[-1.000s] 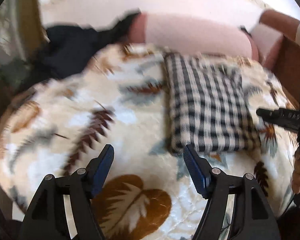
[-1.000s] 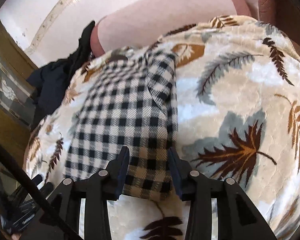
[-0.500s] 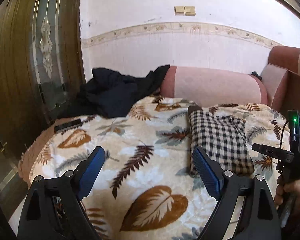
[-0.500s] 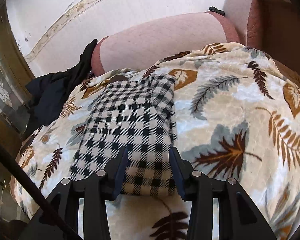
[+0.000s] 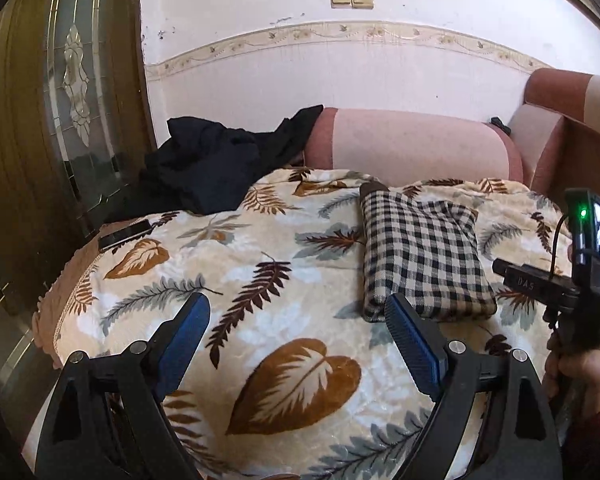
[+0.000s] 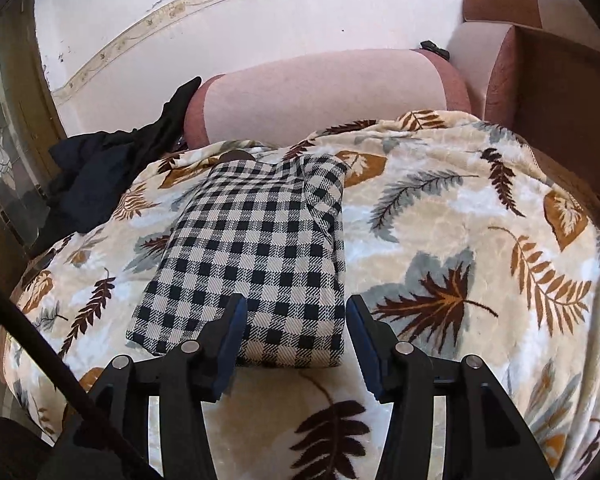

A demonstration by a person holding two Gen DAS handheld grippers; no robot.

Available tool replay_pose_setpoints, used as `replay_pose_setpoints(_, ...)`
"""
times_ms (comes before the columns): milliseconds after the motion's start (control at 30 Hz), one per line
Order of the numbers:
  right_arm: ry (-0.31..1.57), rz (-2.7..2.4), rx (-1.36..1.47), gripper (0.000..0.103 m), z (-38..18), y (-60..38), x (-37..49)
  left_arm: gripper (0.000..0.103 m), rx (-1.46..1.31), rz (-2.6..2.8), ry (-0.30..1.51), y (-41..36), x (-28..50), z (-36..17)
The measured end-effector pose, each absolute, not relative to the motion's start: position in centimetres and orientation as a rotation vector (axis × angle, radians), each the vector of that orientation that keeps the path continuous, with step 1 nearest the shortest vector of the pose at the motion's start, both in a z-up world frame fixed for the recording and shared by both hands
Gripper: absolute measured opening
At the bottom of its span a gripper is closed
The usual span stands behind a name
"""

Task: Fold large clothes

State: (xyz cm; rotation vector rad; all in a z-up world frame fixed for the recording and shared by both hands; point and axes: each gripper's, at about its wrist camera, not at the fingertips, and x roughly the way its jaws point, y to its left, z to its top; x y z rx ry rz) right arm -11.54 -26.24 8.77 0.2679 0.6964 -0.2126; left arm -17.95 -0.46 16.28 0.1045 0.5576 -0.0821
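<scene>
Nearest, left tongs [image 5: 298, 320] spread wide over bare leaf-print blanket [image 5: 236, 264], gripping nothing. Right tongs [image 6: 292, 330] opening, poised at near edge of folded checked garment [image 6: 256, 264], pads not pressing it. Garment lying flat on blanket, open blanket on both sides. Farther off, phone [image 5: 125, 234] near blanket's left edge, dark clothes [image 5: 220, 164] heaped against pink bolster [image 5: 412, 144], wall behind.
</scene>
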Motion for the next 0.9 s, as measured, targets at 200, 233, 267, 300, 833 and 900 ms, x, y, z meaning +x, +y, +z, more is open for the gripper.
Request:
replay_pose_setpoints(200,0.722,-0.248,0.235,0.060,8.4,-25.8,-11.3,0.088,0.095,-0.101,0.592,-0.5,-17.0,15.0)
replay_pose_setpoints(233,0.725,-0.249,0.243,0.060,8.5,-25.9,-11.4,0.088,0.083,-0.107,0.587,-0.5,-16.9,14.9)
replay_pose_setpoints(267,0.720,-0.249,0.254,0.060,8.5,-25.9,-11.5,0.088,0.072,-0.113,0.581,-0.5,-16.7,14.7)
replay_pose_setpoints(300,0.709,-0.249,0.267,0.060,8.8,-25.9,-11.8,0.088,0.068,-0.122,0.577,-0.5,-16.5,14.5)
replay_pose_setpoints(833,0.754,-0.399,0.216,0.068,5.6,-25.8,-13.7,0.088,0.170,-0.179,0.589,-3.0,-6.5,9.9)
replay_pose_setpoints(900,0.751,-0.410,0.207,0.068,5.3,-25.7,-13.2,0.088,0.175,-0.175,0.604,-3.0,-6.5,8.4)
